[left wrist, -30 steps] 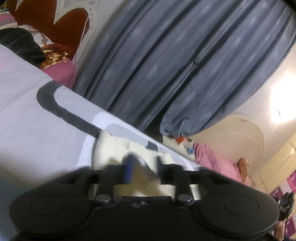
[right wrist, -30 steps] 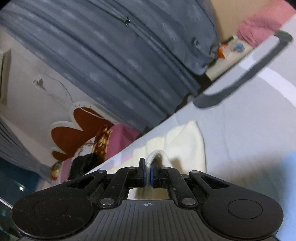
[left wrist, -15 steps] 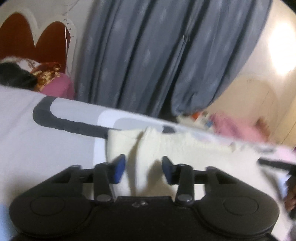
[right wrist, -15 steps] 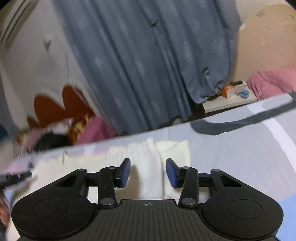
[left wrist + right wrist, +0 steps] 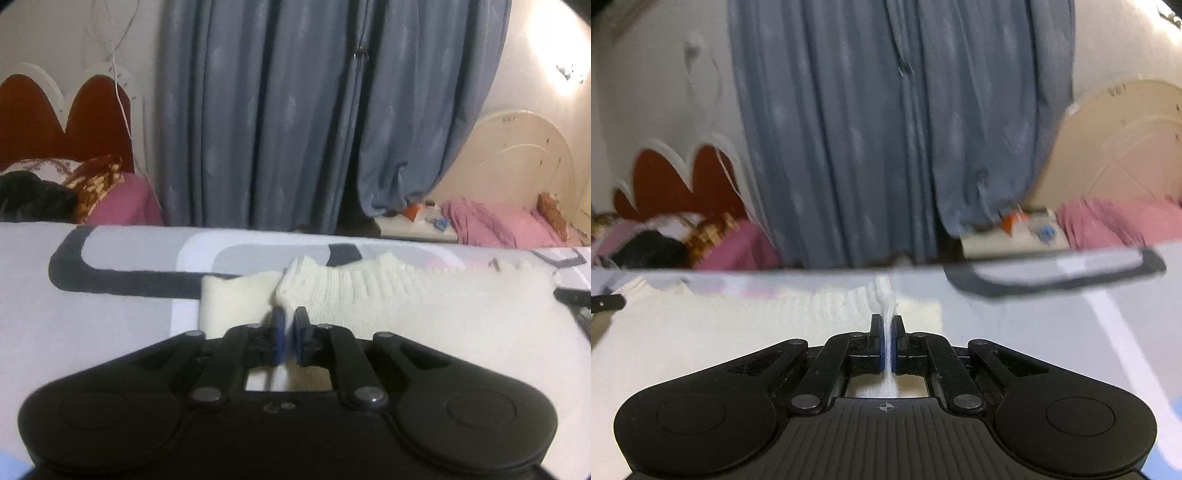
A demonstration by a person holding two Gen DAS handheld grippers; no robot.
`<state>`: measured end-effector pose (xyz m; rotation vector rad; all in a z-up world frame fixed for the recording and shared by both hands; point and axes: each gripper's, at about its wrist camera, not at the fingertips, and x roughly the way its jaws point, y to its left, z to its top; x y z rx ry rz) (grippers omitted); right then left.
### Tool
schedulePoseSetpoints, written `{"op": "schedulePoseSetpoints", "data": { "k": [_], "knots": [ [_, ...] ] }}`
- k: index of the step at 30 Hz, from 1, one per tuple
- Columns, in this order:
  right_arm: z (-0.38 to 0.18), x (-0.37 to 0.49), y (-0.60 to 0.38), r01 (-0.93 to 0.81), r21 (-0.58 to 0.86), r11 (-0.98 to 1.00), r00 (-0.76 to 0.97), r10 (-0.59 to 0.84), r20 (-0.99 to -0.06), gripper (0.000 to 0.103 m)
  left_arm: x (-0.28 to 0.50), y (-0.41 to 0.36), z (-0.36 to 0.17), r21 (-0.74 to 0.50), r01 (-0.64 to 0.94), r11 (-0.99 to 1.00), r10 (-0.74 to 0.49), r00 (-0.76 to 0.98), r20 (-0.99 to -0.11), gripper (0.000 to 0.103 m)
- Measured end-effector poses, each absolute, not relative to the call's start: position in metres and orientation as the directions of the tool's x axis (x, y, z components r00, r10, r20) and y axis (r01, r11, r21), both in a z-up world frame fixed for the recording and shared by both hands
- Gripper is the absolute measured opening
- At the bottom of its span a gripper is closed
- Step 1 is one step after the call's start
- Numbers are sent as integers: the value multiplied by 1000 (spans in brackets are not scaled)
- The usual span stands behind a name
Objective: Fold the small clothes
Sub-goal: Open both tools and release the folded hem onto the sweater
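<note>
Cream ribbed knit garment (image 5: 369, 295), bunched.

I see one cream knitted garment (image 5: 369, 295) spread across the bed (image 5: 110, 314), which has a grey, white and dark patterned cover. The knit is ribbed, with a wavy, scalloped far edge. From the left wrist view, a smoother flat panel sticks out to the left, and a bunched ridge of ribbed fabric rises beside it. The rest stretches flat to the right and toward me. From the right wrist view, the same cream garment (image 5: 757, 325) fills the left part of the bed, and its right edge is pulled up into a thin vertical pleat. Fine detail there is blurred.
</note>
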<state>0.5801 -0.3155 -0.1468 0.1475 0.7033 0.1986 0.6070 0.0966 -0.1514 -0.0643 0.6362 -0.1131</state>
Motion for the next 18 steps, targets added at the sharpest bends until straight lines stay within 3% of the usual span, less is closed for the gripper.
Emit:
{"op": "schedulePoseSetpoints", "data": {
  "k": [2, 3, 5, 8, 13, 16, 18],
  "knots": [
    [-141, 577, -317, -104, 209, 972, 752, 214, -623, 4, 598, 99, -140, -83, 18, 996, -63, 809, -584, 75],
    [-134, 572, -315, -98, 201, 975, 761, 204, -616, 12, 585, 97, -130, -82, 6, 997, -48, 851, -523, 82],
    [-118, 559, -306, -159, 196, 968, 805, 242, -542, 20, 575, 83, -118, -94, 71, 993, -107, 879, -465, 85],
    [-113, 561, -267, -270, 209, 940, 769, 341, -541, 48, 588, 36, -119, -21, 153, 988, -142, 845, -516, 85],
    [-124, 569, -205, -401, 211, 892, 660, 441, -609, 48, 596, 6, -140, 52, 209, 977, -140, 798, -586, 83],
    [-130, 565, -221, -392, 139, 909, 680, 388, -621, 48, 586, 41, -153, 83, 160, 984, -82, 807, -585, 90],
    [-135, 563, -258, -236, 60, 970, 745, 220, -630, 48, 580, 66, -151, 54, 107, 993, -56, 811, -583, 91]
  ]
}}
